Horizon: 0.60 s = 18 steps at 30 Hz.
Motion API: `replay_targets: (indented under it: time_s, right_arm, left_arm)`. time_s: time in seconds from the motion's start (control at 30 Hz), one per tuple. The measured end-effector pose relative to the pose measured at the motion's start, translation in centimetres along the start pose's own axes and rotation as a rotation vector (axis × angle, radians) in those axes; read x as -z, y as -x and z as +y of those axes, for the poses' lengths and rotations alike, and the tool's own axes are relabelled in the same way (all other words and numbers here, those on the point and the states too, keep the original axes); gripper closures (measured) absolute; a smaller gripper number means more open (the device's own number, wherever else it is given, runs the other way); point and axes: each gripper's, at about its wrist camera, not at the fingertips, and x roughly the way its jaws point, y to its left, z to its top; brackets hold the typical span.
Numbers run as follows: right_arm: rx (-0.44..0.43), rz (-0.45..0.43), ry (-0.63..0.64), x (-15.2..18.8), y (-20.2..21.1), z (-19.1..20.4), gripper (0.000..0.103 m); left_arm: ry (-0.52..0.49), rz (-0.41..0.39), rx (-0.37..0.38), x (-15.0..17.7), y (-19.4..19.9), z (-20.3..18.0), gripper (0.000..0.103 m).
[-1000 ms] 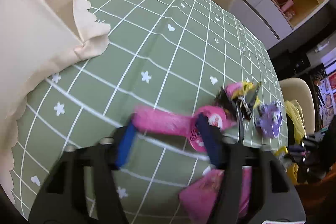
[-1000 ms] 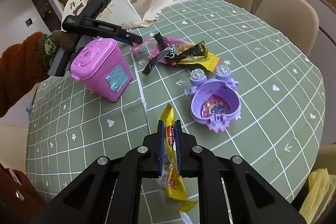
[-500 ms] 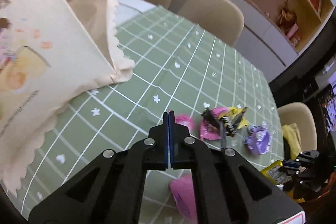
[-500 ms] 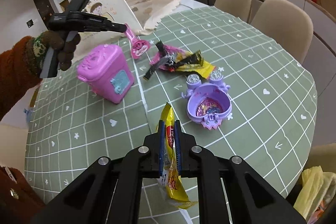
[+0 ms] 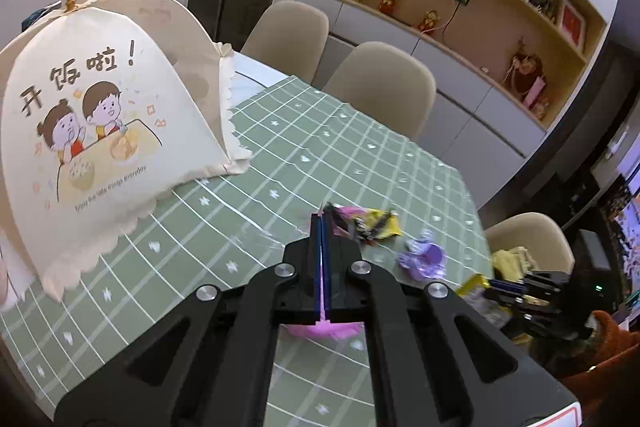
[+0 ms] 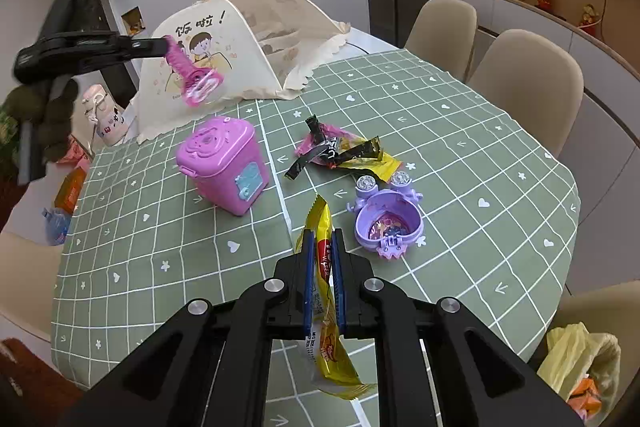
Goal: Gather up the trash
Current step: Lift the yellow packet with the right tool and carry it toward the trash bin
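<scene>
green checked cloth [image 6: 460, 131] covers the one round table, white grid with small hearts and flowers. two hand-held grippers in play. left gripper [image 6: 166, 45] is up in the air at the far left, above the table, jaws pressed together on one pink wrapper [image 6: 192, 77] that hangs down from the tips with its round end lowest; in the left wrist view only a thin pink edge [image 5: 321, 263] shows between the blue pads. right gripper [image 6: 322, 259] is near, over the near edge of the table, clamped on one yellow wrapper [image 6: 326, 327], long and crinkled, sticking out past the tips and drooping below the jaws. one pink toy bin [image 6: 224, 167], lid down, stands upright on the cloth left of centre. one small pile of wrappers [image 6: 340, 155], pink, black and yellow mixed, lies right of the bin, exact count in the pile cannot be told. one purple toy case [image 6: 386, 219] sits open just near the pile, touching nothing else. one cream mesh food cover [image 6: 224, 43] with cartoon print at the far left of the table. three beige chairs [image 6: 524, 79] at the far right side. one yellow plastic bag [image 6: 580, 363] off the table at the near right.
</scene>
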Motion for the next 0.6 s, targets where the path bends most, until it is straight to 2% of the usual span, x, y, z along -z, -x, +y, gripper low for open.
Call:
replay_targets:
  time_s: [0.2,0.43,0.6]
  right_arm:
    - [0.013,-0.022,0.004,0.8,1.7,-0.2,0.093]
    - [0.013,-0.077,0.011,1.0,5.1,-0.8,0.093]
    - [0.018,-0.131,0.007,0.8,7.6,-1.7,0.093]
  left_arm:
    - [0.017,-0.028,0.018,2.7,2.0,-3.7,0.103]
    - [-0.037,-0.039,0.000,5.2,2.6,-9.8,0.103]
    - [-0.087,-0.040,0.023,6.1,2.2,-14.1,0.103]
